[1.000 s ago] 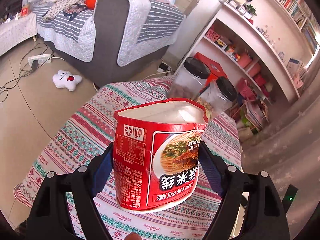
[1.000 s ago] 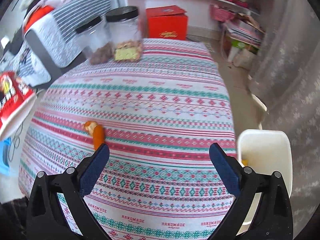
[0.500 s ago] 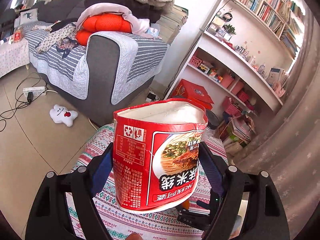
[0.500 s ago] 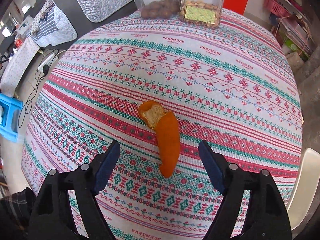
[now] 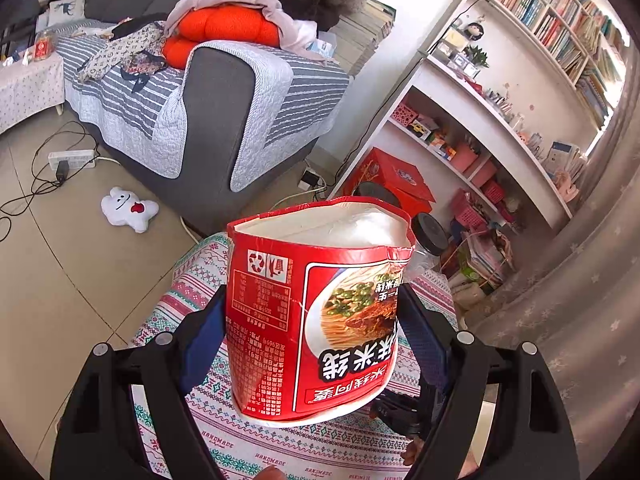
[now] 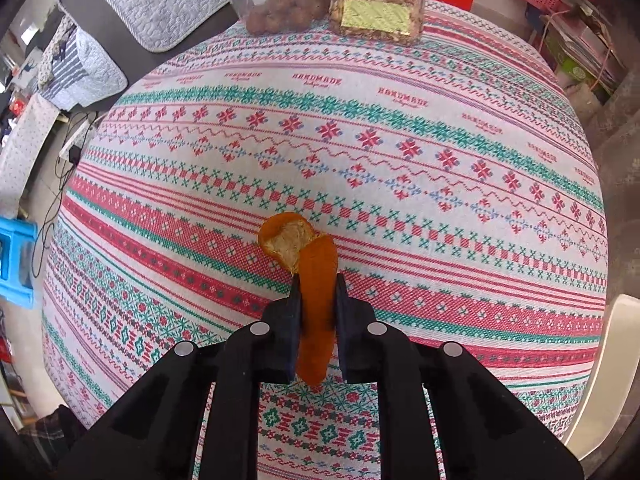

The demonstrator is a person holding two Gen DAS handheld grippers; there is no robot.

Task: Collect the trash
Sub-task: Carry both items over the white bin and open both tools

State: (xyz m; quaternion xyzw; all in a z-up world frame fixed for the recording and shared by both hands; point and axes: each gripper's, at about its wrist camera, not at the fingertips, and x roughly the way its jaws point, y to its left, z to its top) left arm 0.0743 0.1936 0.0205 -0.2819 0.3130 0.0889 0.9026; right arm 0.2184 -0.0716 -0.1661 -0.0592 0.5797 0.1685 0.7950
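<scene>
A squashed red instant-noodle cup (image 5: pixel 316 312) with an open white mouth is held above the table's edge, and my left gripper (image 5: pixel 312 300) is shut on its sides. An orange peel (image 6: pixel 298 240) lies on the patterned tablecloth (image 6: pixel 360 140) in the right wrist view. My right gripper (image 6: pixel 317 280) points steeply down at the peel. Its jaws are closing, and the pads press on the long strip of peel between them. The curled end with the pale inside sticks out past the fingertips.
Two clear jars, one with nuts (image 6: pixel 376 12) and one with brown balls (image 6: pixel 280 12), stand at the table's far edge. A white chair (image 6: pixel 604 368) is at the right. Beyond the table are a grey sofa (image 5: pixel 216 120), a red box (image 5: pixel 392 180) and shelves.
My right gripper moved over the orange peel, came down and closed on it. My left gripper rose a little with the noodle cup still held.
</scene>
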